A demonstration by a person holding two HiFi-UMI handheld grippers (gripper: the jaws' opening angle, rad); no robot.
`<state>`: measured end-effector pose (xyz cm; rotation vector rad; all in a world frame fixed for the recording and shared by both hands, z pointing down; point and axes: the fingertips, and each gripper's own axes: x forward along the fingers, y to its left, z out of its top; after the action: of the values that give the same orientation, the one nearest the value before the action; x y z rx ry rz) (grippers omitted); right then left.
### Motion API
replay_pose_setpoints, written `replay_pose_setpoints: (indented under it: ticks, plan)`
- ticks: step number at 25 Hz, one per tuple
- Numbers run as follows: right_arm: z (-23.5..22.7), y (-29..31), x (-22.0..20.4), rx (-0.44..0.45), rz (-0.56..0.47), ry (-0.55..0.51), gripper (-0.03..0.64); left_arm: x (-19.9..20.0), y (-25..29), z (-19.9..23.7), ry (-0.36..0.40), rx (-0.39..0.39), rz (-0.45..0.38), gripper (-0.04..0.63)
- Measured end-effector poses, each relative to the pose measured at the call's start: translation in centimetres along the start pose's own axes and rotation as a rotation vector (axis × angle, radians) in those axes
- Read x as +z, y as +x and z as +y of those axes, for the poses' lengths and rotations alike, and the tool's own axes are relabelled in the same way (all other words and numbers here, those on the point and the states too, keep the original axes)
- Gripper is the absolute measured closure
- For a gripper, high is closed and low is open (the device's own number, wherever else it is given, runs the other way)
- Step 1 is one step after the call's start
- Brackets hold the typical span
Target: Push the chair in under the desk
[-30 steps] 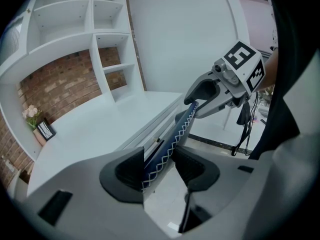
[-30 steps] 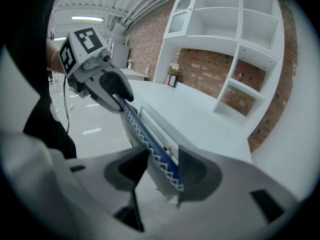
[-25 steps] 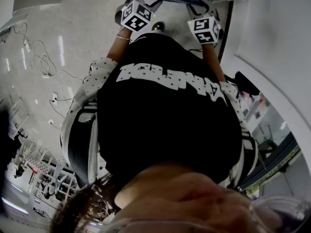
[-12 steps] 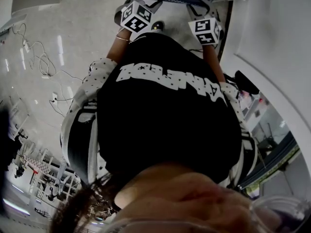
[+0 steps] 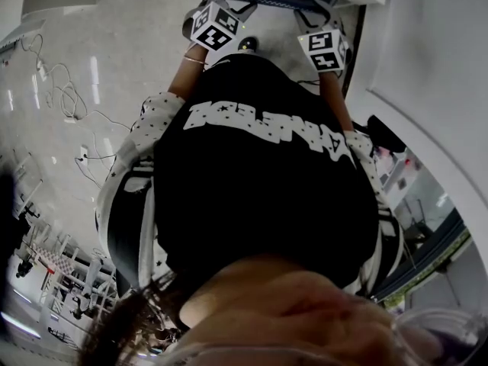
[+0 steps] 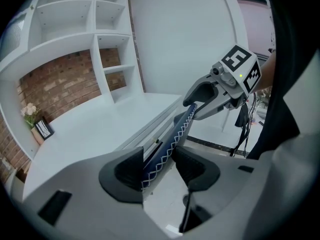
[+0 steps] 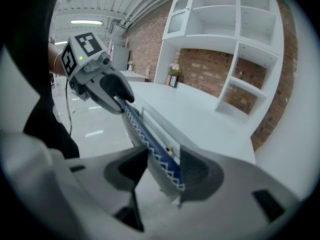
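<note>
No clear change from a second ago. Left tongs (image 6: 159, 166) and right tongs (image 7: 162, 170) each clamp the top edge of the navy padded chair back with white zigzag stitching (image 6: 175, 134). Both reach forward, upper centre of head view. Chair back sits just beside the white bench (image 6: 95, 129).

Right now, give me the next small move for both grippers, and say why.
Probably push both grippers forward together a short way. The left gripper and the right gripper each have their fingers closed on the top rim of the navy chair back, which lies close along the edge of the white desk, so an even push should slide it under without twisting.
</note>
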<state>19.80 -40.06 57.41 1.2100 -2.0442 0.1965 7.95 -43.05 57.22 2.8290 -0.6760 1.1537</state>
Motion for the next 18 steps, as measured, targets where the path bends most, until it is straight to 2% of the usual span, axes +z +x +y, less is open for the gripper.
replay_pose_setpoints:
  ticks: [18]
  plan:
    - [0.8,1.2,0.2,0.028,0.006,0.001,0.411,-1.3,0.3,0.9,-0.061,0.017,0.017,0.353]
